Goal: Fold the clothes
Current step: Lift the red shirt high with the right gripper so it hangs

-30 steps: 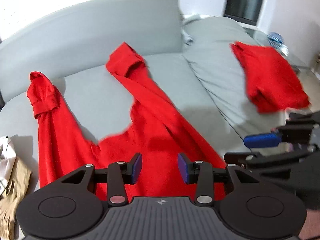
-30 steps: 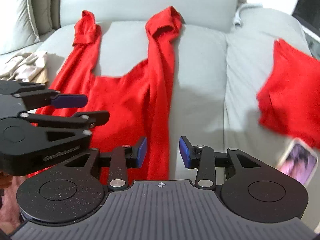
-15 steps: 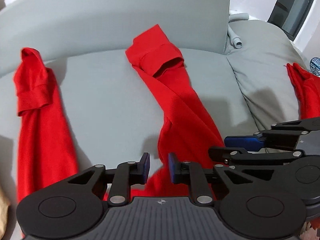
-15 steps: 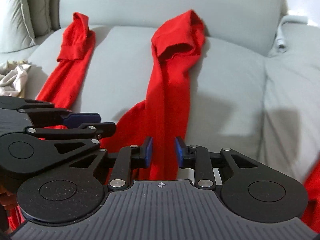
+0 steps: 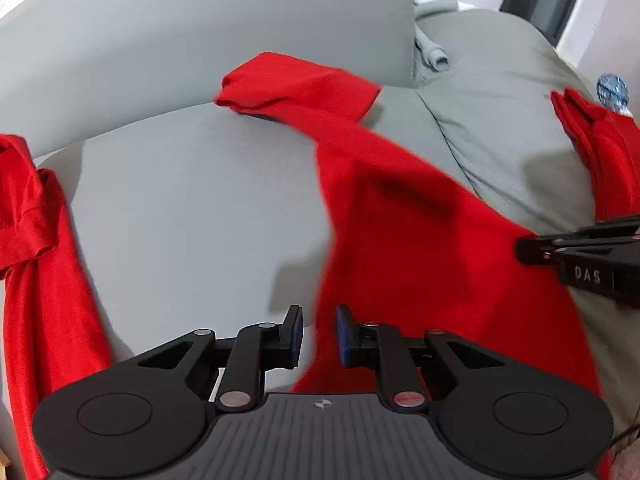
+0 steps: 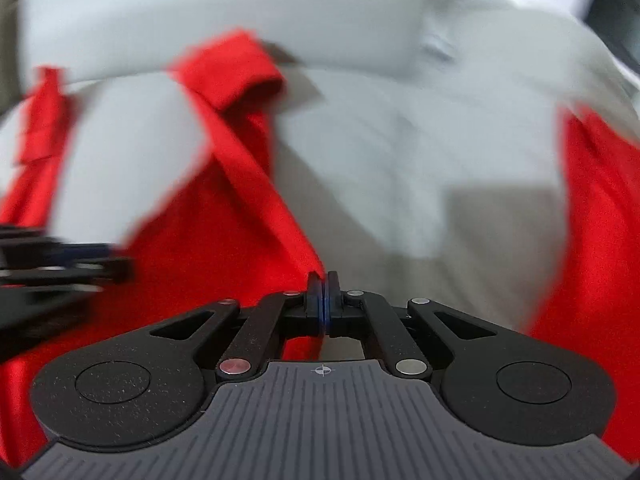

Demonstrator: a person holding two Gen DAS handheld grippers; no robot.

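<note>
The red shirt (image 5: 400, 240) on the sofa (image 5: 180, 208) is being grasped for folding: its edge lies between the narrowly parted jaws of the left gripper (image 5: 318, 334), the right gripper (image 6: 322, 302) is clenched, seemingly empty, so a firm pinch is needed next.

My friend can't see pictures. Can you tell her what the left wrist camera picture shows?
A bright red cotton T-shirt lies spread on a pale grey fabric sofa, sleeves toward the backrest. The black left gripper with blue pads straddles the shirt's edge, its jaws narrowed with a small gap. The black right gripper pokes in from the right; another red garment lies behind it.
</note>
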